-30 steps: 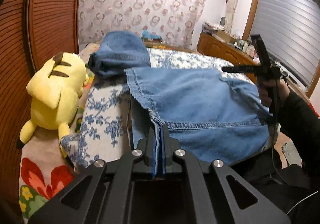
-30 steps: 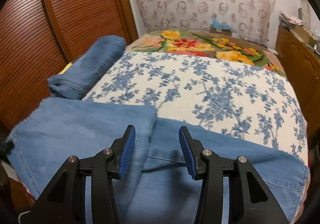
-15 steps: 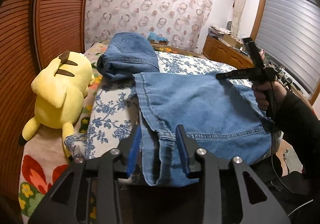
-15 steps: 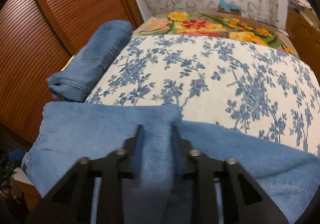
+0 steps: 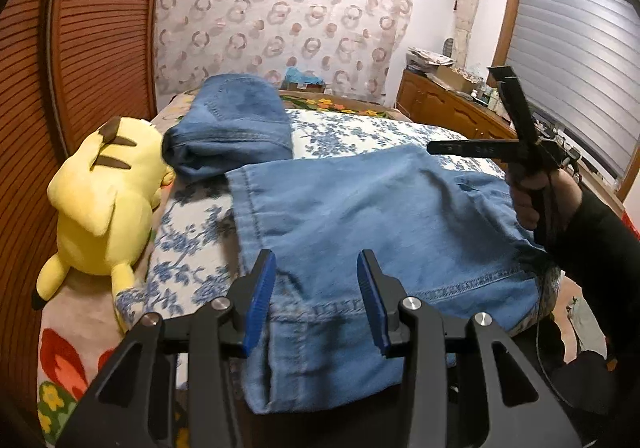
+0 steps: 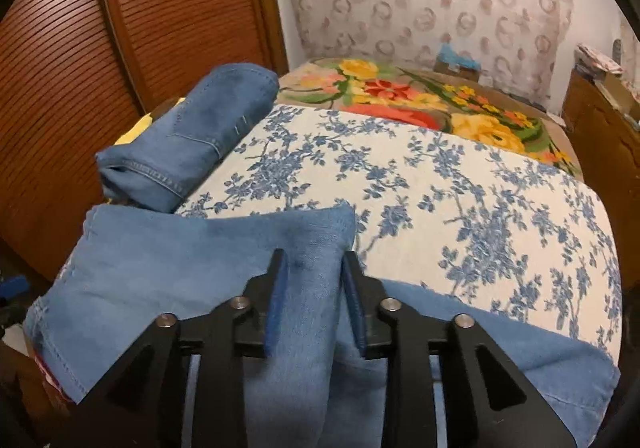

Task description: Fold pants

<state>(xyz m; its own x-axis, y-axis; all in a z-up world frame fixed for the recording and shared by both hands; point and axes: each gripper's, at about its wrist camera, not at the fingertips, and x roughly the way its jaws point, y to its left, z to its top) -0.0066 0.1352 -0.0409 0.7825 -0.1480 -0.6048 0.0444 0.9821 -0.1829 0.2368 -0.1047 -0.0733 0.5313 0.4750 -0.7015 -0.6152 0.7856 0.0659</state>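
Bed (image 6: 500, 215) covered by a white spread with blue flowers; a bright floral blanket (image 6: 420, 99) lies beyond it. Slatted wooden doors (image 6: 80, 47) on one side, a ring-patterned curtain (image 5: 280, 15) at the far wall, a wooden dresser (image 5: 444, 107) and shuttered window (image 5: 576, 87) on the other side. Yellow plush toy (image 5: 100, 199) at the bed edge, beside a folded darker pair of jeans (image 5: 232, 127).

Light blue pants (image 5: 380, 228) lie folded flat at the near edge of the bed, stitched hem toward the plush toy, long axis across the bed.

Left gripper (image 5: 316, 300): jaws just opened, denim between them, pads clear. Right gripper (image 6: 314, 300): jaws just opened, a fabric fold still between; contact unclear.
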